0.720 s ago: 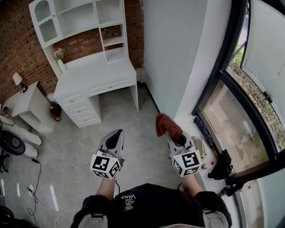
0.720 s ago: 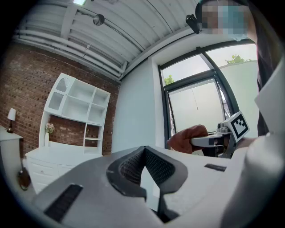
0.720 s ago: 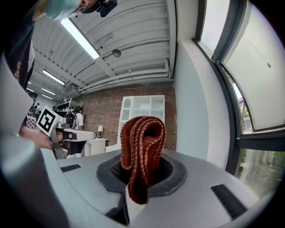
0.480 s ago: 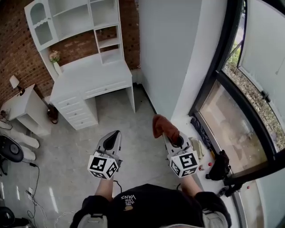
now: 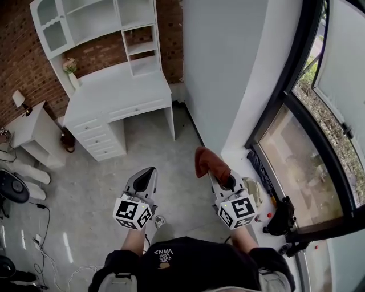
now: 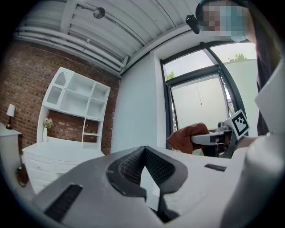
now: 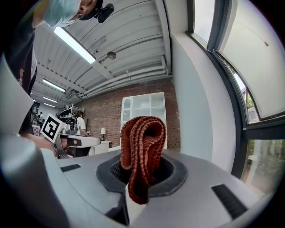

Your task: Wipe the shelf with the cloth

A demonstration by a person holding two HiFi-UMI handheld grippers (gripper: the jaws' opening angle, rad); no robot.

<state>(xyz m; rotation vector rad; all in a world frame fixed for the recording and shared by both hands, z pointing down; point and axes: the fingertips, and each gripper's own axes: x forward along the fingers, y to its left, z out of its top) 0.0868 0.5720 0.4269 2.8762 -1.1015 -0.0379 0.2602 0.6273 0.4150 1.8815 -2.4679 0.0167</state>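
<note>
My right gripper is squeezed shut on the cloth. The cloth is red-brown and knitted. In the right gripper view the cloth is folded over in a loop, and it sticks up from between the two jaws of that gripper. My left gripper has its jaws pressed together, and it holds nothing. In the left gripper view the dark pads of that gripper meet at the tip with nothing between them. I hold both grippers out in front of me, side by side and a little apart, up in the air above the grey floor. The cloth touches only my right gripper. The shelf is white and has many open boxes. It stands on top of a white desk against the brick wall, well apart from the cloth and from both grippers. A little vase with flowers stands on the desk, at the left end by the shelf. A plain white wall is ahead of my right gripper, and a big window with a dark frame is off to my right. From the left gripper view I can see the shelf far off on the left and the cloth on the right.
</note>
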